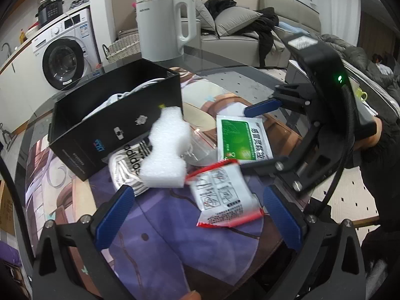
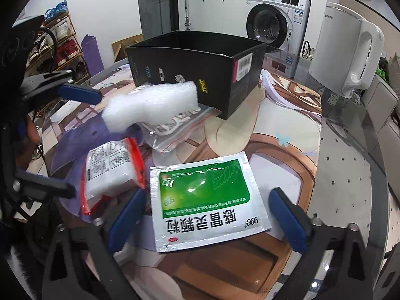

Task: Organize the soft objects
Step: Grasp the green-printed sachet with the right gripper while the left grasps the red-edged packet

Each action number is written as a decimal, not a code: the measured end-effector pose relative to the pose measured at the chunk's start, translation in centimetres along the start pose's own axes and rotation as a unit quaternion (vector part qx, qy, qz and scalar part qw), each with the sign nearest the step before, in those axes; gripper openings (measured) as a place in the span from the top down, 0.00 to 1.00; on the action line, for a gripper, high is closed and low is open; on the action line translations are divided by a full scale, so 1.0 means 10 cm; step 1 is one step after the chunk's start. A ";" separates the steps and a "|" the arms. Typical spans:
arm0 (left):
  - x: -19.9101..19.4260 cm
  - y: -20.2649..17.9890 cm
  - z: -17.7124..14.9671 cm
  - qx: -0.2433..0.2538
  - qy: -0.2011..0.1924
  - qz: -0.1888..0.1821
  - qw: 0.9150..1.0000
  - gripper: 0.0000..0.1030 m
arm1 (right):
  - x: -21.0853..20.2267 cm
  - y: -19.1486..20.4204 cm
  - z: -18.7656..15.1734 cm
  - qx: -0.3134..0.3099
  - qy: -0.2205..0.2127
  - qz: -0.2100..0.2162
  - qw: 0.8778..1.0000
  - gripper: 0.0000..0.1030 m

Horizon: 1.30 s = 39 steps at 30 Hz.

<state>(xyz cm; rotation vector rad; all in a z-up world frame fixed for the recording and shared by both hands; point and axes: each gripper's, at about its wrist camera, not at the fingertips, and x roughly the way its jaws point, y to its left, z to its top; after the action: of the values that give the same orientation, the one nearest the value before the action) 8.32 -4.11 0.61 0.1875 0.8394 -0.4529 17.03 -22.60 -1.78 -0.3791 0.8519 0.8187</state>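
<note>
A black open box (image 1: 112, 122) (image 2: 200, 70) stands on the table with white cable inside. A white foam piece (image 1: 167, 147) (image 2: 152, 102) leans on its front over a clear zip bag with Adidas print (image 1: 130, 165) (image 2: 172, 130). A red-edged white packet (image 1: 220, 195) (image 2: 112, 170) lies in front. A green and white sachet (image 1: 240, 140) (image 2: 207, 200) lies flat. My left gripper (image 1: 200, 215) is open around the red-edged packet. My right gripper (image 2: 207, 222) is open, its fingers either side of the sachet; it also shows in the left wrist view (image 1: 260, 135).
A white kettle (image 1: 165, 25) (image 2: 347, 47) stands behind the box on the glass table with a printed mat (image 1: 165, 225). A washing machine (image 1: 65, 57), a wicker basket (image 1: 122, 47) and a sofa (image 1: 237, 25) are beyond. A shoe rack (image 2: 55, 47) is far left.
</note>
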 end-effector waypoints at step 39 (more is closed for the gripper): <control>0.24 -0.14 0.02 0.002 0.034 -0.027 0.999 0.57 | -0.41 -0.06 0.06 0.009 -0.078 -0.013 0.997 0.61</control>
<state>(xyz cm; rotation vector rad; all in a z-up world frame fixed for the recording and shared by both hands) 9.25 -6.16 -1.06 0.1847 0.9118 -0.4998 16.25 -24.62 1.79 -0.3064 0.7079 0.8061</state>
